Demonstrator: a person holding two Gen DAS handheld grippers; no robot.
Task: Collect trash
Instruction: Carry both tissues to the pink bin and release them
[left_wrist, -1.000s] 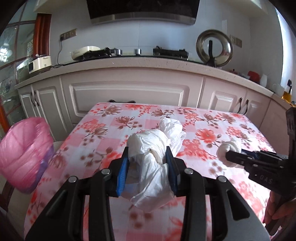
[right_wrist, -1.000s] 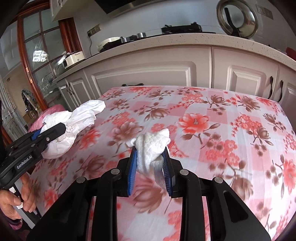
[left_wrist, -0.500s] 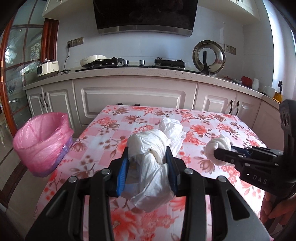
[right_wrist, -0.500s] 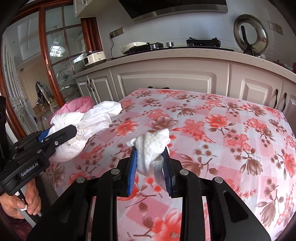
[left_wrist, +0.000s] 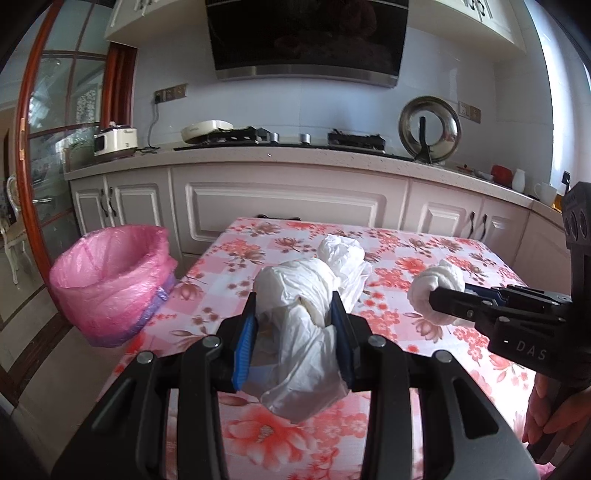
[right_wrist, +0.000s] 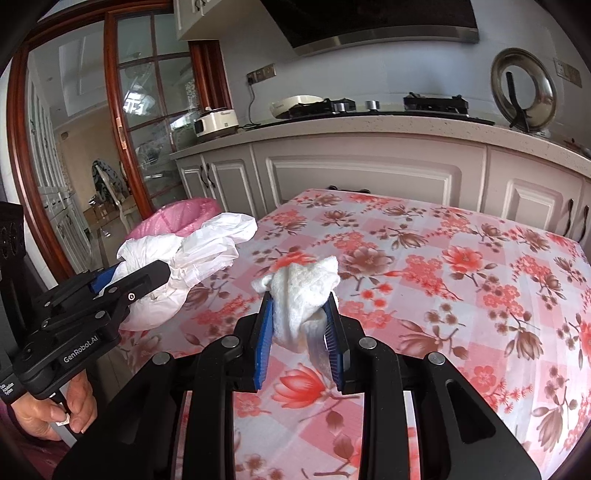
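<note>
A desk (left_wrist: 402, 254) in a pink flowered cloth (right_wrist: 461, 266) fills the middle and lower frame. At the left of the frame a bin (left_wrist: 110, 284) lined with a pink bag stands on the floor (left_wrist: 40, 354) just beside it

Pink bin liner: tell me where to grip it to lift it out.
Pinch the liner at its folded-over rim on the side nearest the table, coming from above. The mouth stands open and the rim is bunched there. Both grippers are full now.
</note>
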